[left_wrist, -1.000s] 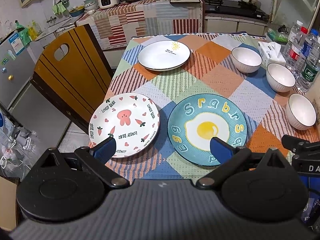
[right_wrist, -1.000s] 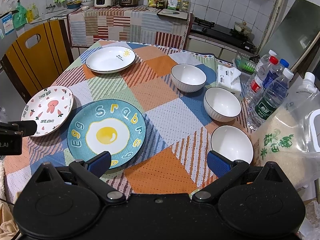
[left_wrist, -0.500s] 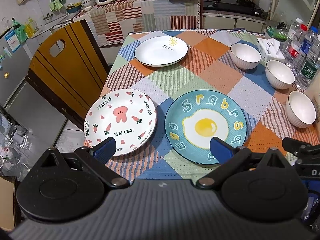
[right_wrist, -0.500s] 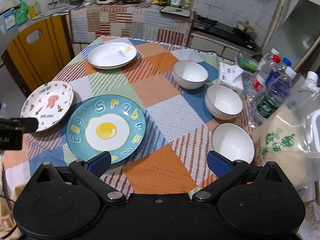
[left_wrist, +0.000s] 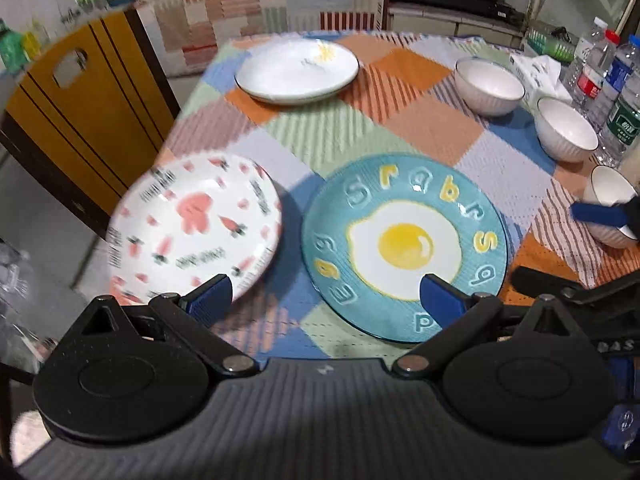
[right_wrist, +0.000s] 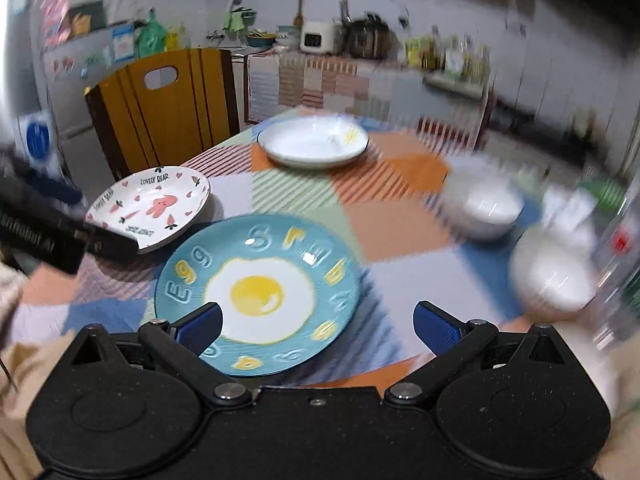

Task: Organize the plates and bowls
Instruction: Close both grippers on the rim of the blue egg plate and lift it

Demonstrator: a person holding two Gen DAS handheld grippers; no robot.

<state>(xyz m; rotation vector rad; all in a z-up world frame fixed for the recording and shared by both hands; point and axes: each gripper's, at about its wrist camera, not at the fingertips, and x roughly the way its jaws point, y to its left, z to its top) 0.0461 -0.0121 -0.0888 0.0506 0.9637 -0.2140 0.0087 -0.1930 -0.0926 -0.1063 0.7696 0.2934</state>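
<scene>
Three plates lie on the patchwork tablecloth: a bunny plate (left_wrist: 192,232) near left, a blue egg plate (left_wrist: 404,246) near middle and a white sun plate (left_wrist: 298,70) at the back. Three white bowls (left_wrist: 490,86) (left_wrist: 566,128) (left_wrist: 612,212) line the right side. My left gripper (left_wrist: 324,300) is open, its left finger over the bunny plate's near rim and its right finger over the egg plate's near rim. My right gripper (right_wrist: 318,320) is open and straddles the near right part of the egg plate (right_wrist: 260,292). Neither holds anything.
A wooden chair (left_wrist: 92,112) stands at the table's left edge. Water bottles (left_wrist: 624,92) and a tissue pack (left_wrist: 536,72) crowd the far right. A counter with kitchen appliances (right_wrist: 320,38) runs behind the table. The right wrist view is motion-blurred.
The right gripper has swung left and dropped, now facing the egg plate instead of the bowls. The left gripper has come lower and closer to the two near plates. Both stay open.
</scene>
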